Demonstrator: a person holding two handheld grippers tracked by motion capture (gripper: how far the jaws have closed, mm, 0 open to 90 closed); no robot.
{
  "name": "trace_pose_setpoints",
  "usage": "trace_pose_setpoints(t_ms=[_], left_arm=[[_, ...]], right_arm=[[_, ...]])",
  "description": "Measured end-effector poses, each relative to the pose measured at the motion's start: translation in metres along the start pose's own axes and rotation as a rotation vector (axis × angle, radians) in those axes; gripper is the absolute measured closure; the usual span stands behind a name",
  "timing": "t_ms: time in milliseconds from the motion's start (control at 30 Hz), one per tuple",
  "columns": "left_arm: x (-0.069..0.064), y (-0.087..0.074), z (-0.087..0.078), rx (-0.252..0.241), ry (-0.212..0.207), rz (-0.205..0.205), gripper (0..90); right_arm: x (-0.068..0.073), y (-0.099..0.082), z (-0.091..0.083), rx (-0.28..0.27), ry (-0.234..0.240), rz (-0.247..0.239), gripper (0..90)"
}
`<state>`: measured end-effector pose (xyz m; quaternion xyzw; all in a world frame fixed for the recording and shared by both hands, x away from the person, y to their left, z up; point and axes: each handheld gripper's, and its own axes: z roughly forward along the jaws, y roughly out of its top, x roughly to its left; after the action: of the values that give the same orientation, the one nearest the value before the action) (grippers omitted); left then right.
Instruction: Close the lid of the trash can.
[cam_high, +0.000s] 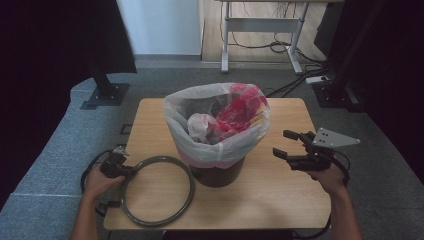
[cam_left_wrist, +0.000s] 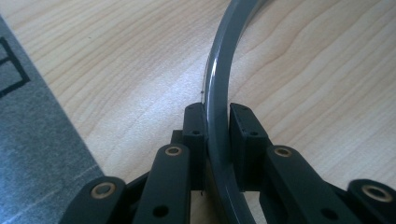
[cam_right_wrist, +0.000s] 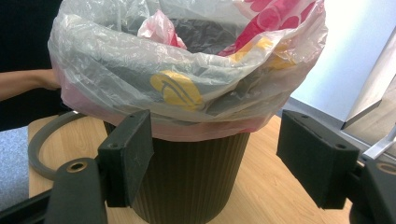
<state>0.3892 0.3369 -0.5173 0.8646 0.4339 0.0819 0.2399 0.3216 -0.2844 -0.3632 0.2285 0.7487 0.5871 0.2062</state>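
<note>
High view: a wooden desk (cam_high: 280, 195) is standing on grey carpet (cam_high: 55, 145); a bin (cam_high: 217, 172) lined with a plastic bag (cam_high: 220, 145) is sitting mid-desk. The left gripper (cam_high: 114, 167) is gripping a grey ring (cam_high: 160, 220) lying at the desk's front left.

Left gripper view: the fingers (cam_left_wrist: 194, 128) are clamping the ring's rim.

Right gripper view: the right gripper (cam_right_wrist: 212, 156) is holding its fingers (cam_right_wrist: 128, 156) wide apart, facing the bin, empty. No writing is readable.

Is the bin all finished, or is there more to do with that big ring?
Not finished. Done: the plastic bag already lines the bin, folded over its rim. In hand: the left gripper is clamped on the grey ring, which lies flat on the table. Probably left: fitting the ring over the bag. The right gripper waits open beside the bin.
</note>
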Motion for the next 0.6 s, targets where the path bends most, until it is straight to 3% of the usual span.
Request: trace_pose_setpoints(t_ms=[533,600], left_arm=[[0.000,0.004,-0.023,-0.078,-0.054,-0.001,79.3],[0.000,0.006,-0.030,-0.106,-0.064,-0.002,79.4]], right_arm=[[-0.003,-0.006,-0.001,0.003,-0.003,0.014,26.3],[-0.004,-0.007,-0.001,0.003,-0.004,0.017,26.3]])
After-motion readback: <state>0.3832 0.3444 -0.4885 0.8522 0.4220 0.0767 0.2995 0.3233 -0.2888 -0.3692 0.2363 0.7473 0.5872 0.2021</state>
